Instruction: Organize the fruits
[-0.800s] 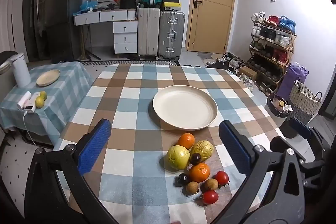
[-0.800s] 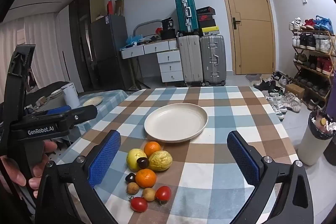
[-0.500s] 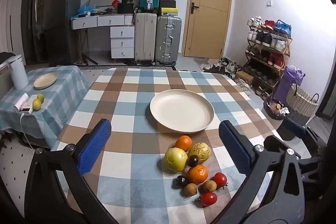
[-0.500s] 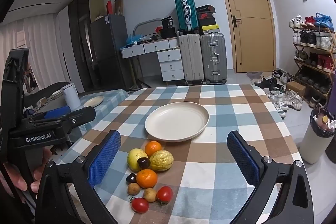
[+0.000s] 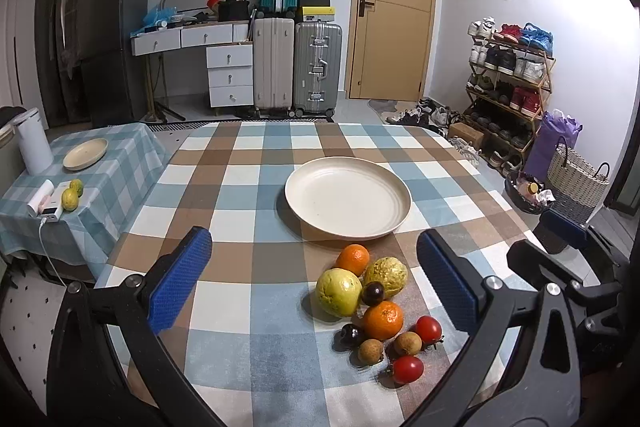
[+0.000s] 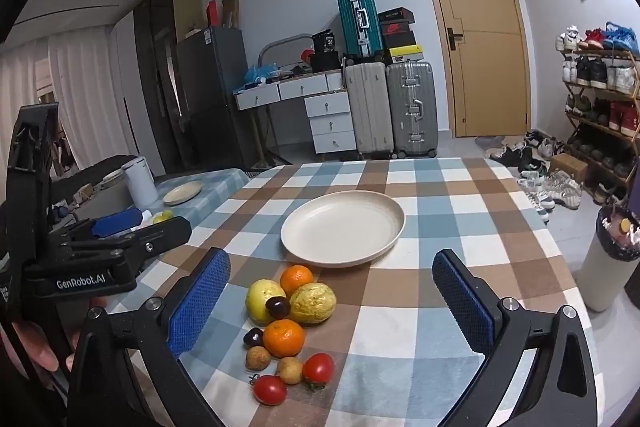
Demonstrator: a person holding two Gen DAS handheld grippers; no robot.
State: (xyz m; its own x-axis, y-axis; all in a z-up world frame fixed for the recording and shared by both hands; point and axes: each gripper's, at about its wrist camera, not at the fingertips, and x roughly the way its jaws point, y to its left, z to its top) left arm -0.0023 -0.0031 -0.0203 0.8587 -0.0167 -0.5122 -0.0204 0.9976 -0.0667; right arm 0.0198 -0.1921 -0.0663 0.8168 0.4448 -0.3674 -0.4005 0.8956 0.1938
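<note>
Both tools released: left gripper (image 5: 314,279) and right gripper (image 6: 332,301) gape wide over the table (image 6: 460,227), holding nothing. Fruit pile (image 6: 290,323) sits at 6 o'clock of the empty plate (image 6: 342,227), just beside its rim. I judge the top orange (image 6: 296,279) best first: nearest the plate, free at the pile's edge, pads squarely across it.

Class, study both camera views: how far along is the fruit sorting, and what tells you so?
Done: nothing yet. The plate is bare, and all the fruit sits in a cluster on the table just in front of it.
In hand: nothing. The left gripper and the right gripper are both wide open above the table, gripping no fruit.
Left: probably picking up every piece and putting it on the plate.
</note>
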